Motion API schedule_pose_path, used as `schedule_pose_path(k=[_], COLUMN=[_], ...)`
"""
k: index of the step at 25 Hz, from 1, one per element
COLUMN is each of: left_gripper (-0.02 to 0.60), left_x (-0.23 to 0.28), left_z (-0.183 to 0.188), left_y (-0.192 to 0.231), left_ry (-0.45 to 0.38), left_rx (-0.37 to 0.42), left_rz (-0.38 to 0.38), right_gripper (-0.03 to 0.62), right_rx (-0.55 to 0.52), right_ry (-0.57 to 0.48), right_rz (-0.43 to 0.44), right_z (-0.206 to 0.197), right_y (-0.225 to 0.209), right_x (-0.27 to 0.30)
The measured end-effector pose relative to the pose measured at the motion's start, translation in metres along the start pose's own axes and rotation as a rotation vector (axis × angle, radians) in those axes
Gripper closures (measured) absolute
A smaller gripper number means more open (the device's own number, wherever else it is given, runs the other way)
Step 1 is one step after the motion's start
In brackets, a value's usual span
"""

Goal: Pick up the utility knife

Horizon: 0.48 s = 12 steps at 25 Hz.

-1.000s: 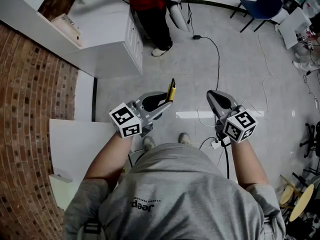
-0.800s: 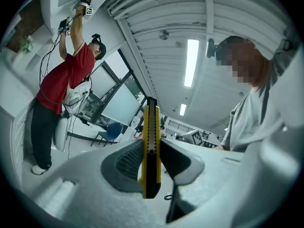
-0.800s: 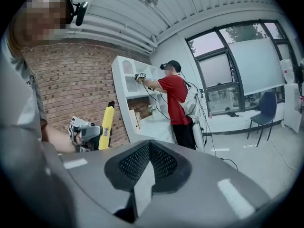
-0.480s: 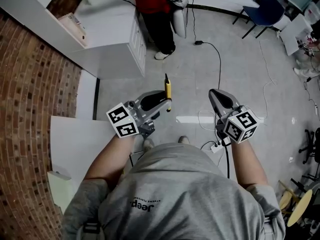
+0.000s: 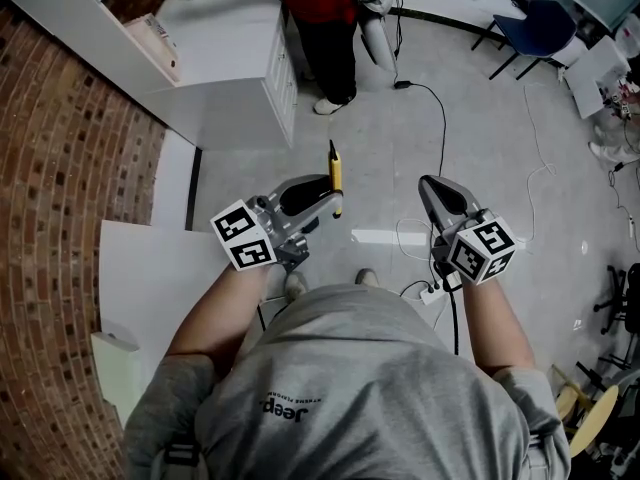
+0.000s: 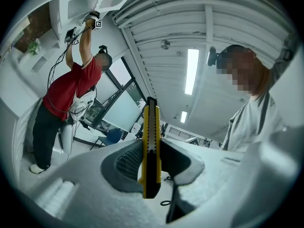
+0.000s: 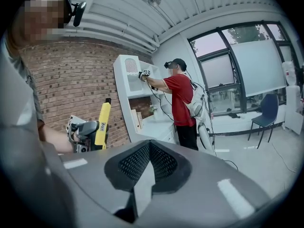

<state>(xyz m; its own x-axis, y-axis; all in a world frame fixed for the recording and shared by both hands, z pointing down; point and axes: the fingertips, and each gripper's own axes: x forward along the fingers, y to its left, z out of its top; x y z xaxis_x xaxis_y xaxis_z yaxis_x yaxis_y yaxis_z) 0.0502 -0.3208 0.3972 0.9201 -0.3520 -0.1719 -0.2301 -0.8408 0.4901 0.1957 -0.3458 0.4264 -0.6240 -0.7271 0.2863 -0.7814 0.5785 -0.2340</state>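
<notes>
1. The left gripper has its jaws closed on the utility knife, and the pads press against the knife's two flat sides.
2. In the left gripper view, the utility knife stands upright between the jaws. Its yellow body and black slider strip face the camera, and its upper end projects well past the jaw tips.
3. The knife rests on no support. It is held in the air above the floor, in front of the wearer's torso.
4. The right gripper has its jaws closed together with nothing between them. The right gripper view shows the pads meeting at the tips.
5. Both grippers point away from the wearer, side by side and apart.
6. The right gripper view shows the left gripper and the knife against the brick wall.
7. A white surface lies below the left forearm.
8. A white cabinet stands beyond the surface's far edge.
9. A person in a red shirt stands beside the cabinet with arms raised to its upper shelves.
</notes>
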Motion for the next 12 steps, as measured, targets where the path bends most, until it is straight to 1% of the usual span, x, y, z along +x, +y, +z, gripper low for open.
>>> schedule_pose_path(k=[12], left_gripper=[0.465], left_x=[-0.0040], left_z=[-0.0005], left_y=[-0.0020], left_ry=[0.001], left_rx=[0.003], left_rz=[-0.006], right_gripper=[0.585], right_rx=[0.001], right_ry=[0.003], right_rz=[0.013], right_z=[-0.0015], right_y=[0.0035], right_x=[0.0057])
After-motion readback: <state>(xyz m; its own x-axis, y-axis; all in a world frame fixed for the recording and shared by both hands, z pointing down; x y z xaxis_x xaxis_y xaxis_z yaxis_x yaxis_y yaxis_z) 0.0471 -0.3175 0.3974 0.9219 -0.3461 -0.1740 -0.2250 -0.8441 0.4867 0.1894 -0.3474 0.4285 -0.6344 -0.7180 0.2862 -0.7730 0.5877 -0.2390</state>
